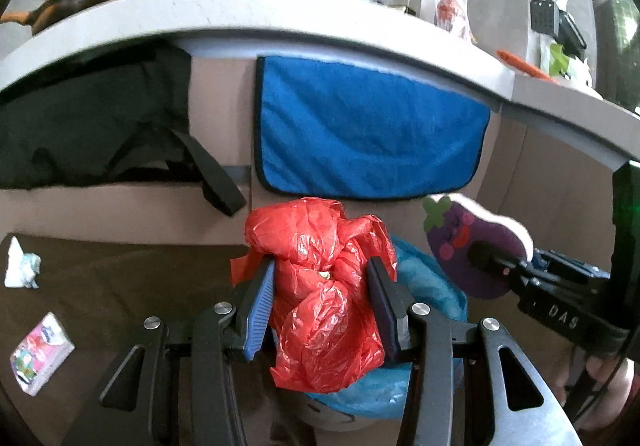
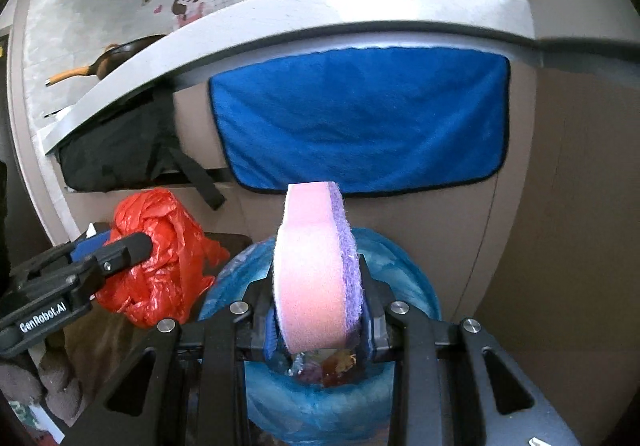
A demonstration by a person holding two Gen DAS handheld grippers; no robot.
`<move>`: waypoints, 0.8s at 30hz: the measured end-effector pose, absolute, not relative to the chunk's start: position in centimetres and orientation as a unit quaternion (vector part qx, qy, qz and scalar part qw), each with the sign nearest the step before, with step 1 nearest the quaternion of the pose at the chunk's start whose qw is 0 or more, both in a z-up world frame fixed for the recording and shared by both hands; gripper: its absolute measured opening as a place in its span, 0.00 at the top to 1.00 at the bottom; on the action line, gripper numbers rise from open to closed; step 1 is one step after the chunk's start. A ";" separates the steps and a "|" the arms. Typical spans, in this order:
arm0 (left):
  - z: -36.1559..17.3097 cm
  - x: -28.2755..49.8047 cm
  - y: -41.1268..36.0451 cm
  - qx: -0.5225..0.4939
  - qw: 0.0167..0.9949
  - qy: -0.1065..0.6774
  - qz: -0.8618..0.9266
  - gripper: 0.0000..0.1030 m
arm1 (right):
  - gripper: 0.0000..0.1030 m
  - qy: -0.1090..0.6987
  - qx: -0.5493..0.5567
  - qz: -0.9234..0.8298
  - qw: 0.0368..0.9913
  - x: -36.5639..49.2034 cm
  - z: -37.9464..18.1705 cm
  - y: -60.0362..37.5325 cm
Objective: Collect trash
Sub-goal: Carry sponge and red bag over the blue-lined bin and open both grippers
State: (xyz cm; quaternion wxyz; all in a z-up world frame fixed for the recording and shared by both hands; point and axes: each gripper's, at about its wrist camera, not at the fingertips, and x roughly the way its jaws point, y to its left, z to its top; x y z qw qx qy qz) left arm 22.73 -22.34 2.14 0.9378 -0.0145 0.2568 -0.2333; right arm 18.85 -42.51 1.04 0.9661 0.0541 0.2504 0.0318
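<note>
Left wrist view: the left gripper (image 1: 322,286) is closed on a crumpled red plastic bag (image 1: 324,286), which is pinched between both pads and bulges out above and below them. Beneath the bag, a bin lined with a blue bag (image 1: 432,286) is partly seen. To the right, the right gripper (image 1: 500,262) is seen holding a sponge (image 1: 472,242) whose purple face is printed like an eggplant. On the brown floor at the left, a crumpled white tissue (image 1: 20,264) and a small colourful packet (image 1: 40,352) are seen lying well apart from the bin. A blue cloth (image 1: 368,130) is hung from the edge of a grey counter (image 1: 280,12).

In the right wrist view, the right gripper (image 2: 318,306) is clamped on the sponge (image 2: 312,278), held on edge with its pink side to the left and purple side to the right. The sponge is held directly over the open bin (image 2: 412,286), in which some scraps are visible. The red bag (image 2: 160,254) is held just left of the bin's rim.
</note>
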 end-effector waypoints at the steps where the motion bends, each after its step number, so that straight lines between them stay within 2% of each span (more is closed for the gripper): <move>1: 1.9 22.9 -22.4 -0.016 0.936 0.261 -0.235 0.55 | 0.72 0.252 0.056 0.031 0.966 19.0 0.9 -42.7; 24: -0.6 26.1 -24.5 -0.009 0.923 0.296 -0.245 0.55 | 0.72 0.277 0.051 0.016 0.959 21.3 -0.8 -42.9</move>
